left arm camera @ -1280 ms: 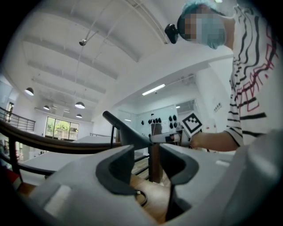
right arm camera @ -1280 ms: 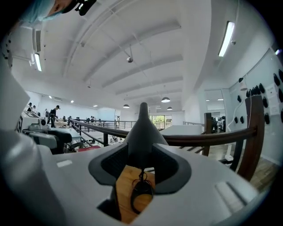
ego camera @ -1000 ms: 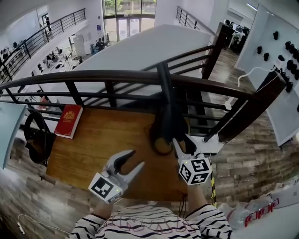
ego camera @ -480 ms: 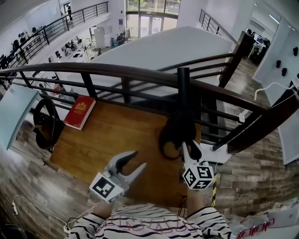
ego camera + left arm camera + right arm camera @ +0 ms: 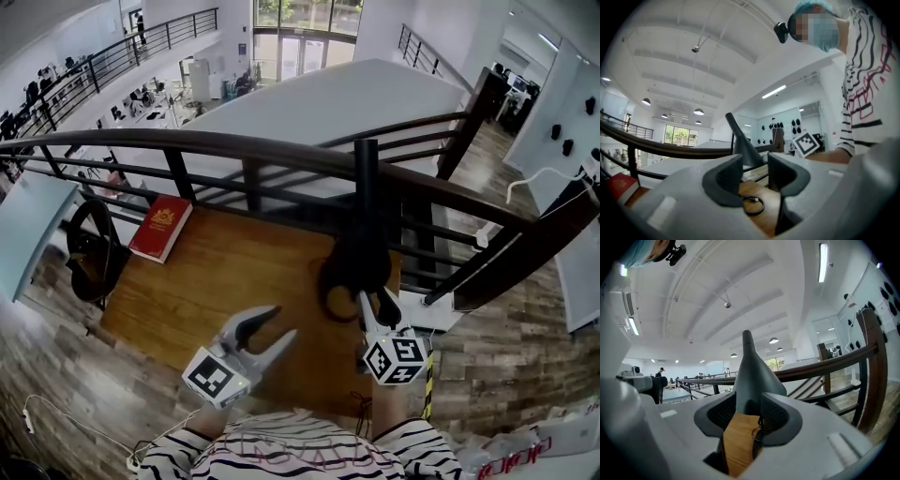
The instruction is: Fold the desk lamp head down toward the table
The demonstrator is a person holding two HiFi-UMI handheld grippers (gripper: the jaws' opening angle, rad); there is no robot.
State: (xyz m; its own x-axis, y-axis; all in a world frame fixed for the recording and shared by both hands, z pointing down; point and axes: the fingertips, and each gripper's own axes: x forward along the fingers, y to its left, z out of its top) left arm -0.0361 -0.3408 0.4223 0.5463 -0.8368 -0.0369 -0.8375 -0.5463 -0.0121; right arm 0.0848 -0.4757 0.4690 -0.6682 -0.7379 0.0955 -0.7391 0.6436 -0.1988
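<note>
Desk lamp [image 5: 354, 267], counter's [image 5: 216, 281] far right edge: close right gripper [image 5: 375, 302], jaws opening, squarely on cone [image 5: 752, 376] between them; keep left gripper [image 5: 281, 321], jaws wide and empty, clear.

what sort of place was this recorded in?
Probably an upper-level landing in an open-plan office building. A wooden table stands against a dark railing, which overlooks a lower floor with desks and glass doors.

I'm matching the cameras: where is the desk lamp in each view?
Head view: desk lamp centre-right on the table, against the railing.
Left gripper view: desk lamp at centre, stem slanting up-left.
Right gripper view: desk lamp at centre, straight ahead.
Shared landmark: the dark railing.
</note>
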